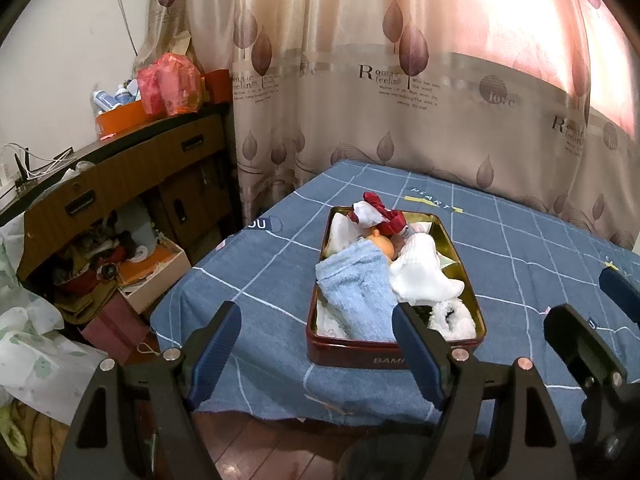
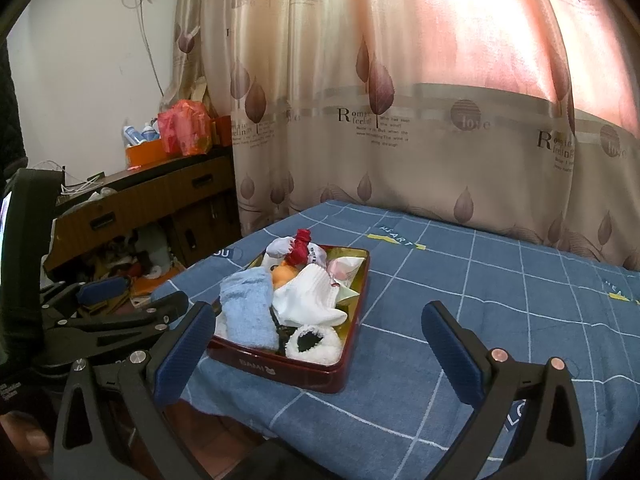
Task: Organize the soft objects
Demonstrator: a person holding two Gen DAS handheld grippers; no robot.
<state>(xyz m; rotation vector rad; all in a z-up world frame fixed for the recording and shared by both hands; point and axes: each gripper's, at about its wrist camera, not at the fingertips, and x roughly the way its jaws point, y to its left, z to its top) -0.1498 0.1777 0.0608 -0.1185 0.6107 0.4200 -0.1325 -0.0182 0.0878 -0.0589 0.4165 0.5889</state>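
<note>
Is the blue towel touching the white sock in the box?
Touching. The right wrist view shows the blue towel pressed against the white sock inside the tin.

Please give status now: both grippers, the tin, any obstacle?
Left gripper, right gripper open, empty. Tin full of soft things, on blue cloth. Nothing in the way.

Red tin (image 1: 352, 350) on the bed holds heaped socks (image 1: 420, 276).
</note>
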